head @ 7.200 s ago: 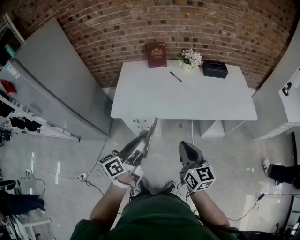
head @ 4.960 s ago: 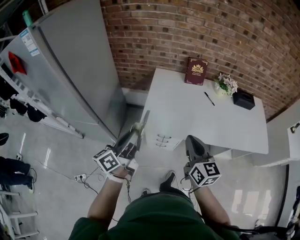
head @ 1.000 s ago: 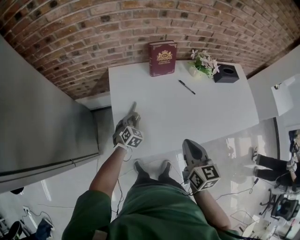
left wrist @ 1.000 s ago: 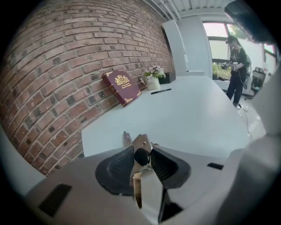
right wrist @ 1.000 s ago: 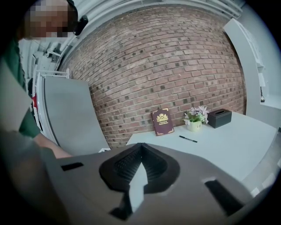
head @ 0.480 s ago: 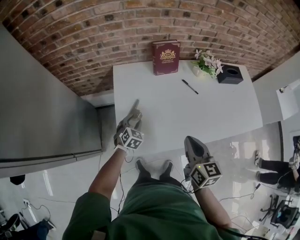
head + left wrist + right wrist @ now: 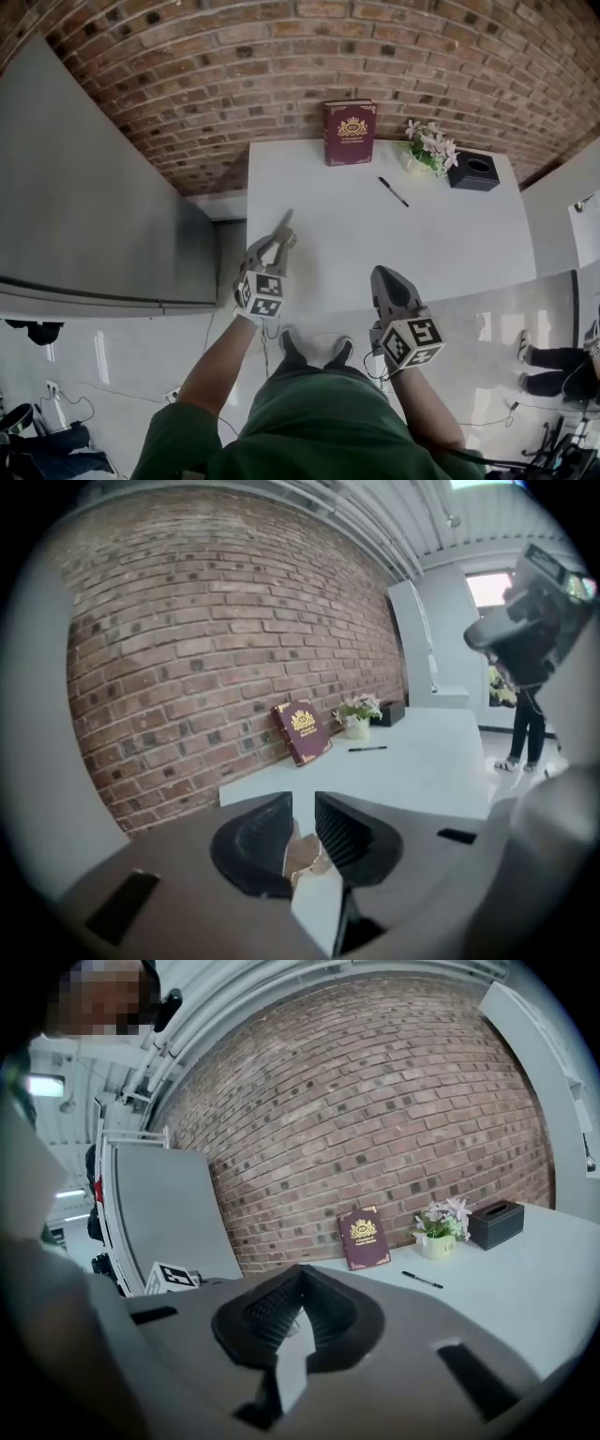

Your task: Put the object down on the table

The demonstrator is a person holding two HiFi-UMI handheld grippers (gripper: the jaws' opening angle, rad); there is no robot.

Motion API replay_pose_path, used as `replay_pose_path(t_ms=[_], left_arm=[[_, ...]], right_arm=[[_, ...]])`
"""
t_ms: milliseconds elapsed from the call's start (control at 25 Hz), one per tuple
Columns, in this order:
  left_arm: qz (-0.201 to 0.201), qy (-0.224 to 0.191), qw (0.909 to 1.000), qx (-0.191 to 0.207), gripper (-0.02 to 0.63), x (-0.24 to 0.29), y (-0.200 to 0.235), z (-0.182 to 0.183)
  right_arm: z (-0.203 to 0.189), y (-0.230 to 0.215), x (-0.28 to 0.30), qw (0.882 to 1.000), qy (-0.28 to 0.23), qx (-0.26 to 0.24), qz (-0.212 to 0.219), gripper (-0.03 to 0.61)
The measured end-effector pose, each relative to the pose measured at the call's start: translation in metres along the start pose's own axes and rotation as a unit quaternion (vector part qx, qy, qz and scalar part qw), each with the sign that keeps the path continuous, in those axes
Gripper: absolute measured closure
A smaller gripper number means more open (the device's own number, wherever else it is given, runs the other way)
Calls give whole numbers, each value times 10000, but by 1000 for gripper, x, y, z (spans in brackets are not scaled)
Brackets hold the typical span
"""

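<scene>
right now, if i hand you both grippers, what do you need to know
Left gripper: over the near left part of the white table, jaws narrowly apart, just been closing; a tan bit shows low in the gap, nothing looks clamped.
Right gripper: shut, empty, near the table's front.
Long grey object: seems to lie on the table just ahead of the left gripper.
Done: the put-down, it seems. Left: check the object is free, then back away.
</scene>
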State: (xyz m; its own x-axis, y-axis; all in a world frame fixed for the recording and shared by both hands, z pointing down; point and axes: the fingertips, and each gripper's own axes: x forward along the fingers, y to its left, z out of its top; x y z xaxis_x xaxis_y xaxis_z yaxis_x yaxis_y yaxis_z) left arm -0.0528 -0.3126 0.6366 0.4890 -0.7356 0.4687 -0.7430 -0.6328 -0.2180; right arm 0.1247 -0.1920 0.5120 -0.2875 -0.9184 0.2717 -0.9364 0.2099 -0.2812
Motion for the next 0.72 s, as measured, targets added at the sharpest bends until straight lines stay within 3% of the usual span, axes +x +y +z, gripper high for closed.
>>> replay_pose_path(t_ms=[360, 720], left_arm=[[-64, -1173, 9903, -739, 583, -63, -13, 101], [34, -1600, 9763, -1454, 597, -112, -3, 147]], right_arm=[[47, -2, 10, 9981, -520, -154, 277, 575], [90, 17, 7, 9914, -1024, -533, 613, 575]])
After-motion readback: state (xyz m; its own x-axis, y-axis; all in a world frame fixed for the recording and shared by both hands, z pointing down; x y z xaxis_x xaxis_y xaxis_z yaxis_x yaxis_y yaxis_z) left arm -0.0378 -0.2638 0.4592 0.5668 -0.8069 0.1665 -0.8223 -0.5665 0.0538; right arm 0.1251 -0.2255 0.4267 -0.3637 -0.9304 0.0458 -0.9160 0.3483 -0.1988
